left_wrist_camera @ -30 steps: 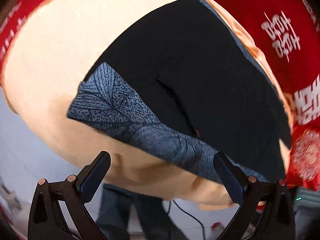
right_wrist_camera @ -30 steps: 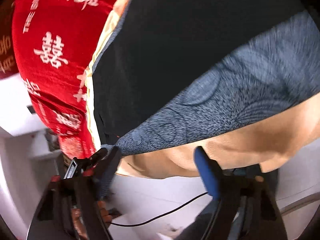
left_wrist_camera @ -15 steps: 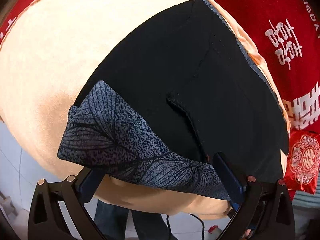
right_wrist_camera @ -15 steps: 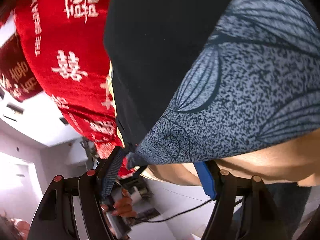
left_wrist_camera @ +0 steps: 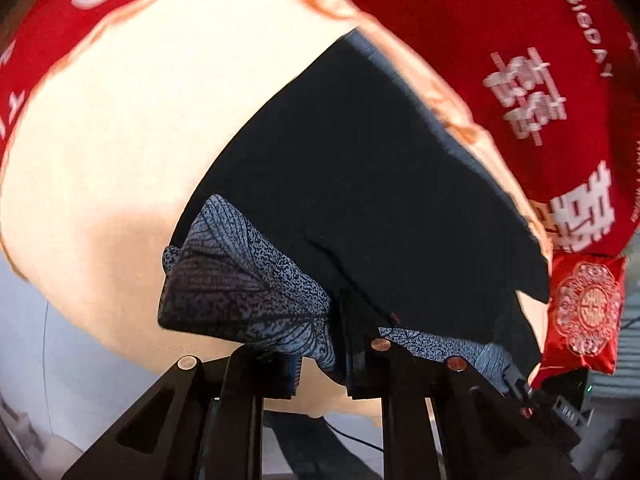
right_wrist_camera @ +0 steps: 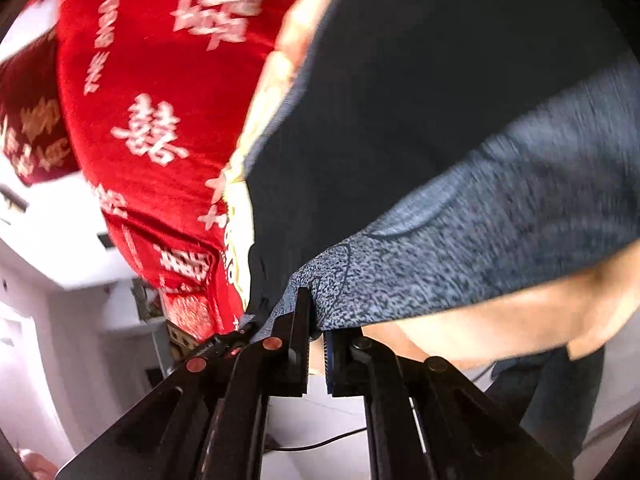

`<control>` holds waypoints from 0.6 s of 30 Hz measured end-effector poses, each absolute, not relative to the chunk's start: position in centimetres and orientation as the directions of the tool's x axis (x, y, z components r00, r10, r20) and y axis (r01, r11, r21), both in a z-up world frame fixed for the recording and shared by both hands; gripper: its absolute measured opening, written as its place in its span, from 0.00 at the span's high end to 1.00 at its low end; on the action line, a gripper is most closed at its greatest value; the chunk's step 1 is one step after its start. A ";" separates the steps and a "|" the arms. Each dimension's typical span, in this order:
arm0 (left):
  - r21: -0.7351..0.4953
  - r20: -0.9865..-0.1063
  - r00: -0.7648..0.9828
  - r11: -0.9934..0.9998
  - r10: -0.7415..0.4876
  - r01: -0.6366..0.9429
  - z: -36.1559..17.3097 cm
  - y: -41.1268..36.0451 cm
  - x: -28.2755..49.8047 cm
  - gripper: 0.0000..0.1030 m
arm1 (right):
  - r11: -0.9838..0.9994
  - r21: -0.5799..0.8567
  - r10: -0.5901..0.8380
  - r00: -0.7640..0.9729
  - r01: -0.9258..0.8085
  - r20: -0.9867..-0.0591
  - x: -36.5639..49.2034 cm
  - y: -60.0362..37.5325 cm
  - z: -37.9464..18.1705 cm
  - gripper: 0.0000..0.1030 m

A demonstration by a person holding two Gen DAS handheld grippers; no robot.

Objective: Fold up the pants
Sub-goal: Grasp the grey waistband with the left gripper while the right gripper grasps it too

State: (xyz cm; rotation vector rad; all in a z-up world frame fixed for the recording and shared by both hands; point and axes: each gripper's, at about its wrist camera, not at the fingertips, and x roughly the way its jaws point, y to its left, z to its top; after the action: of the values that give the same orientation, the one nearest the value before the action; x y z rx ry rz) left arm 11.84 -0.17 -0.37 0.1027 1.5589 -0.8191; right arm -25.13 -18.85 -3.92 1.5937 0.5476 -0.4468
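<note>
In the left wrist view, the left gripper (left_wrist_camera: 320, 354) has just been closing, and now its jaws pinch the grey patterned band (left_wrist_camera: 240, 280) at the near end of the pants (left_wrist_camera: 360, 184). The band bunches up in a fold between the two black fingers. The pants are dark and lie flat on a pale peach cloth (left_wrist_camera: 132, 132), with the far end reaching away toward the top of the picture. Beside the peach cloth is a red blanket (left_wrist_camera: 500, 32) with white signs on it. A small red pillow (left_wrist_camera: 584, 312) with a round white pattern sits at the right edge, just beside the pants. Farther along the band, at the right, a bit of the other gripper shows by the corner. In the right wrist view, the right gripper (right_wrist_camera: 316, 344) has also just been closing, and its jaws are clamped on the corner of the same band (right_wrist_camera: 460, 256). The thin cloth edge sits between the fingers, which are almost together. The dark pants (right_wrist_camera: 400, 100) spread up and to the right, and the picture is blurry. The red blanket (right_wrist_camera: 160, 80) fills the left side, and the peach cloth (right_wrist_camera: 500, 320) shows under the band. A black cable (right_wrist_camera: 320, 444) lies on the pale floor below.
</note>
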 end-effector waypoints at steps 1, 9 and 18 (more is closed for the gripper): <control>-0.435 -0.897 -0.184 0.732 -0.401 0.525 0.3 -0.4 11.9 0.83 | -0.029 0.803 0.094 0.802 0.595 -0.590 -24.6 -19.9 -3.0 0.94; -0.433 -0.886 -0.134 0.687 -0.444 0.584 4.1 -8.1 14.8 0.83 | 0.081 0.778 0.182 0.758 0.623 -0.626 -20.0 -29.7 -1.0 0.91; -0.305 -0.923 -0.013 0.710 -0.385 0.635 -0.4 -20.4 20.5 0.79 | 0.061 0.725 0.273 0.688 0.686 -0.673 -13.2 -42.9 -8.2 0.90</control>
State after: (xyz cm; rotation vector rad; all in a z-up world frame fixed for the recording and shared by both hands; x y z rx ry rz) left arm 20.53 -20.36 -0.39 0.2281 1.3608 -0.8184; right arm -13.17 -42.87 -8.16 1.5225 0.8233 -0.3733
